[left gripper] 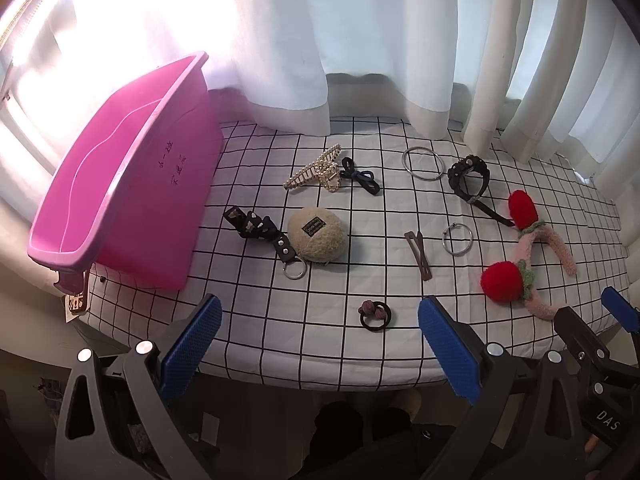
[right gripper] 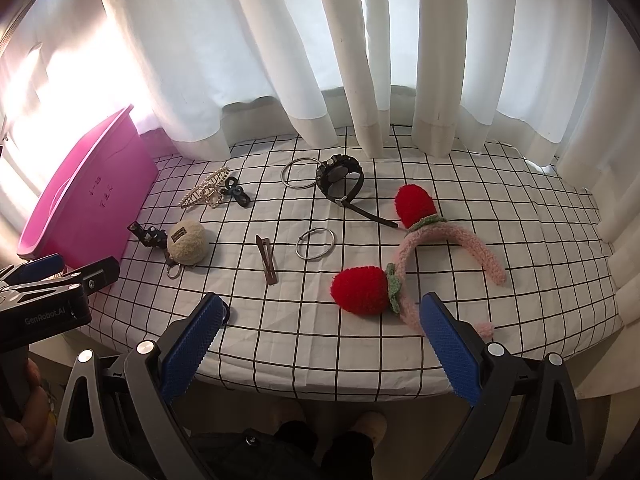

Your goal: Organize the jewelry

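Nothing sorted yet: I hold my left hand-held gripper and my right hand-held gripper at the near edge of the checked surface, both spread wide and gripping nothing. The pink bin stands at the far left, and what I can see of its inside looks bare, though its floor is partly hidden. Every piece lies out on the cloth. Just beside the bin are the black studded strap and the beige plush keychain, touching each other. Behind them sit the pearl claw clip and the black bow tie. Toward the middle and right lie the large silver bangle, the black watch, the brown hair clip and the small silver hoop. The hair tie is nearest my left jaws; the strawberry headband is nearest my right. By my reckoning the whole job remains, starting with whichever piece sits closest.
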A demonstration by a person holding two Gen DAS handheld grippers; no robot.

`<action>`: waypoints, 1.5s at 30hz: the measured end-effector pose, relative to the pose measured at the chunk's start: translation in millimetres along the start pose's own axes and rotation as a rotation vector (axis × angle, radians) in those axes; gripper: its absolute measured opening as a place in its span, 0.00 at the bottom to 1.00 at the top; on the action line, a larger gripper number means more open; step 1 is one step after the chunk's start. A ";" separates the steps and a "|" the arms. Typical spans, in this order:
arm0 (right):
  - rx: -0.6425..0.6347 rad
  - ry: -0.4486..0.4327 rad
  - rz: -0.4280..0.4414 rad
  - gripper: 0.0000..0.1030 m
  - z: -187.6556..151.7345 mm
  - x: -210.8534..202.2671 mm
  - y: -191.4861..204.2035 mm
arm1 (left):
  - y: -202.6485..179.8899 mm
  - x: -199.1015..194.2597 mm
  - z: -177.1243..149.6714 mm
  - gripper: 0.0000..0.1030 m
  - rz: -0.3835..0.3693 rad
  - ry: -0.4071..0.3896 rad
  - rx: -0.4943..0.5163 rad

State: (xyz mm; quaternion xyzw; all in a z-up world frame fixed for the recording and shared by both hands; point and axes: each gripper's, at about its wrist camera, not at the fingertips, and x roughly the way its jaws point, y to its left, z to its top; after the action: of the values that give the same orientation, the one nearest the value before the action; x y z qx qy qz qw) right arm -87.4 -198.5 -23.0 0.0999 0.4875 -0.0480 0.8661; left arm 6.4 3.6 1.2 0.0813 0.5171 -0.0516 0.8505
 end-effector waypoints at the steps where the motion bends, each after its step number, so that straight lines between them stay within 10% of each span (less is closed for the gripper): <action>1: 0.001 -0.001 0.000 0.91 -0.4 -0.1 0.5 | -0.1 0.0 0.0 0.94 0.001 0.000 0.000; 26: 0.097 0.026 0.067 0.91 -16.7 12.8 -11.2 | 9.4 21.4 -7.6 0.94 0.020 0.013 0.032; 45: 0.094 0.062 -0.084 0.91 -53.4 70.3 -63.0 | 16.9 107.3 -55.1 0.94 -0.081 0.097 0.016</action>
State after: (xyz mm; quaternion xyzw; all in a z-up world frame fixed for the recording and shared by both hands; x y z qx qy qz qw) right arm -106.7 -247.2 -117.9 0.1214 0.5152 -0.1037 0.8421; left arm 10.7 30.4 -117.5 0.0695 0.5603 -0.0861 0.8209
